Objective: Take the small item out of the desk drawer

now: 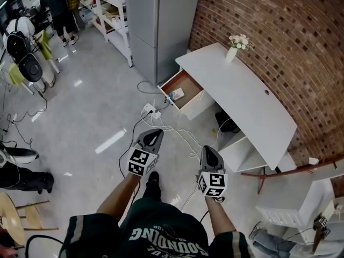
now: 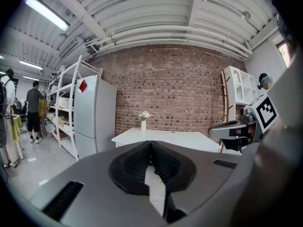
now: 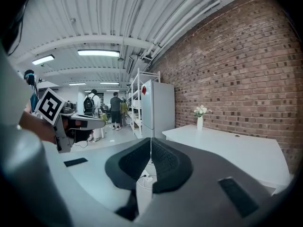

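The white desk stands against the brick wall with its drawer pulled open toward the room. A small item with blue on it lies inside the drawer. My left gripper is held over the floor well short of the drawer, jaws shut with nothing between them. My right gripper hangs beside it, nearer the desk's front, also shut and empty. In the left gripper view the desk shows ahead past the shut pads. The right gripper view has the desk at its right.
A power strip and white cables lie on the floor between me and the drawer. A grey refrigerator stands left of the desk. A vase with flowers sits on the desk. People stand far back left.
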{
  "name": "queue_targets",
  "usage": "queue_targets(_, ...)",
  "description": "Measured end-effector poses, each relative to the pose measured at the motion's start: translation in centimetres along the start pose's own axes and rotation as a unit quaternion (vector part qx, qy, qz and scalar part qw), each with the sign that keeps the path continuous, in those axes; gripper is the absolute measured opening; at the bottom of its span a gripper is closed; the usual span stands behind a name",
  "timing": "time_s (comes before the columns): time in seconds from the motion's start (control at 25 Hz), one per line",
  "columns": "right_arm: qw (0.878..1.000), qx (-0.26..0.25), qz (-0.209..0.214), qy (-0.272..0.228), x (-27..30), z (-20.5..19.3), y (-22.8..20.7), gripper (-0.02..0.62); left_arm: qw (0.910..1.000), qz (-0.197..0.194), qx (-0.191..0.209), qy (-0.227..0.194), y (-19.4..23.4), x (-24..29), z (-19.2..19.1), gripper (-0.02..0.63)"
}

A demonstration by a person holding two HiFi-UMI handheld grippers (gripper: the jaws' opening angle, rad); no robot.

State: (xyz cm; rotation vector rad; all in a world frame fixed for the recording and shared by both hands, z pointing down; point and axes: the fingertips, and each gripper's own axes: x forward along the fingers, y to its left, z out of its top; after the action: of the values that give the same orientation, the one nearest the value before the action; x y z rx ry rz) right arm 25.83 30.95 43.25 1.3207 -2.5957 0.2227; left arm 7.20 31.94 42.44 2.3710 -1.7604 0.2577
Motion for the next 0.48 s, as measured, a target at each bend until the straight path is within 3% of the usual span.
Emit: queue_targets(0.48,1.0,0.002,-0.008,0.017,8.6,1.9,0.7,0.025,0.9996,-0.025,-0.008,0.011,6.7,6.0,0.8,0.015)
